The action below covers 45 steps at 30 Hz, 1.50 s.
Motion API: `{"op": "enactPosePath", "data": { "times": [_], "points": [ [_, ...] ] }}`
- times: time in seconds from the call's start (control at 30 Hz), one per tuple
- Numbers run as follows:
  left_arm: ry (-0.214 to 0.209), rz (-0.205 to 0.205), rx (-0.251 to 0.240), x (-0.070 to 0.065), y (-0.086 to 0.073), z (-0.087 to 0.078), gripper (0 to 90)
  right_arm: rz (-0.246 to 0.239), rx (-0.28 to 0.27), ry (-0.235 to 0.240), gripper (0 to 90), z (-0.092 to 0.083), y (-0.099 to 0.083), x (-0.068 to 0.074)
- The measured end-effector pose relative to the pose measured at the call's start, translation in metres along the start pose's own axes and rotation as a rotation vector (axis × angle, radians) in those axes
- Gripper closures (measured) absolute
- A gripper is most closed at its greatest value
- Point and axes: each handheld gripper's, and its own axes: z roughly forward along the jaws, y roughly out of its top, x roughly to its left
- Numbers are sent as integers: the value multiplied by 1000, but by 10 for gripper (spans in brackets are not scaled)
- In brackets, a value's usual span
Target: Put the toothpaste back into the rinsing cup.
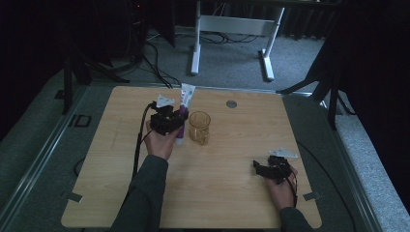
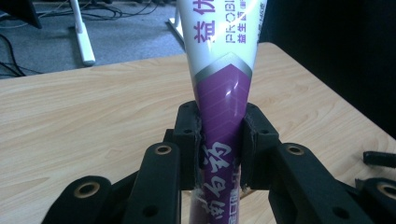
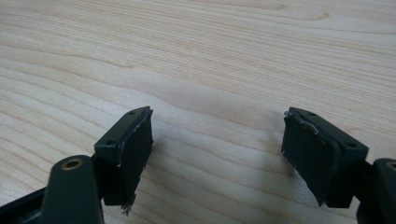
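Standing upright, tube (image 2: 219,93) clamped between left claw (image 2: 220,140) pads

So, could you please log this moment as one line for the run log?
left gripper: shut on toothpaste tube | tube: upright beside glass mug | right gripper: open, empty, low over table

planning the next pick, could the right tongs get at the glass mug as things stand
Probably yes. The right tongs are open and empty, and bare table lies between them and the glass mug. The left tongs, holding the toothpaste tube, stand on the mug's far side.
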Motion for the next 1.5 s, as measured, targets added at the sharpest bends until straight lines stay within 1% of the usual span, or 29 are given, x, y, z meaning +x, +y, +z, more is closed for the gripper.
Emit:
{"op": "enactPosePath", "data": {
  "times": [0.13,0.3,0.43,0.7,0.83,0.93,1.17,1.37,1.5],
  "points": [
    [-9,-10,-8,0,1,2,716,1,0,1,243,0,0,0],
    [-10,1,-14,-1,4,4,716,0,0,0,243,0,0,0],
    [-13,-14,-27,2,6,5,716,-1,0,0,243,0,0,0],
    [-16,-23,-41,4,10,5,716,-1,0,0,243,0,0,0],
    [-23,-30,-54,3,11,5,716,-2,0,0,244,0,0,0],
    [-30,-26,-62,1,12,7,716,-1,0,0,243,0,0,0],
    [-32,-25,-73,-3,15,11,716,0,0,0,243,0,0,0],
    [-38,-40,-82,-3,15,13,716,1,0,1,244,0,0,0],
    [-32,-45,-88,-4,15,13,715,0,1,0,243,0,0,0]
  ]
}}
